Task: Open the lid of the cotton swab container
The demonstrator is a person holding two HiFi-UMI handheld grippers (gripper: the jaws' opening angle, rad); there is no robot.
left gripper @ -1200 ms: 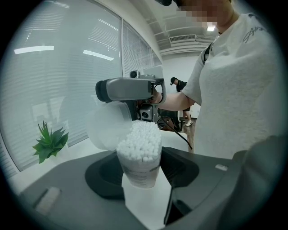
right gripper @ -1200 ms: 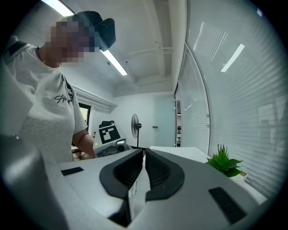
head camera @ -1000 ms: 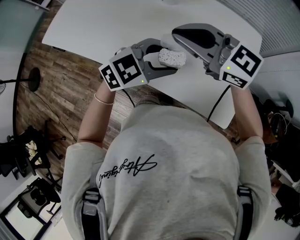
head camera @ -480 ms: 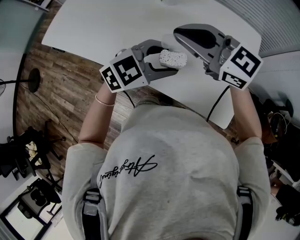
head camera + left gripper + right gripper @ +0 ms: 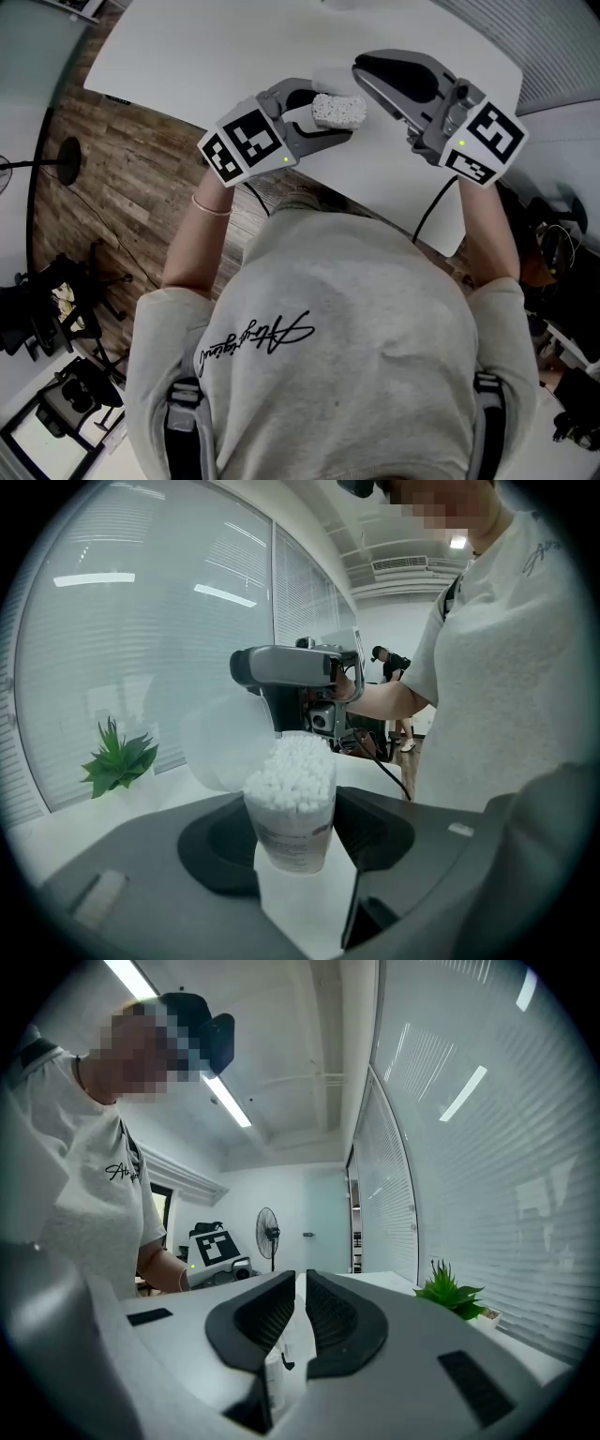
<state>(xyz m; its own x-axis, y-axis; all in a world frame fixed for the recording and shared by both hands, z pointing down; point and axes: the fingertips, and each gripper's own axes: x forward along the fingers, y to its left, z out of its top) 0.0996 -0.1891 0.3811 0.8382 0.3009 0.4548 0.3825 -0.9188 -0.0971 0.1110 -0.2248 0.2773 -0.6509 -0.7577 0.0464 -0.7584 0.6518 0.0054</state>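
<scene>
White cotton swabs [image 5: 292, 766] fill the clear cotton swab container [image 5: 291, 808] to its rim, with the swab heads exposed. The container sits between the jaws of the left gripper [image 5: 292, 850]. Both dark pads press on its lower wall from either side, so this tool is clamped on it. The container stands upright in the left gripper view, just ahead of the jaw roots.

The translucent lid [image 5: 220, 747] is swung open. It hangs off the container rim on the side away from the person, tilted back beyond the left jaw.

The right gripper [image 5: 301, 1312] points roughly level from the opposite side. Its tip lies close above the lid's upper edge, beyond the left gripper's jaw tips. Its jaws have just been opening and now stand a narrow slit apart. No object is plainly gripped between them, and contact with the lid cannot be confirmed.

Both tools are held over the white table [image 5: 234, 56]. A green plant [image 5: 117, 761] stands well past the left gripper, by the window blinds.
</scene>
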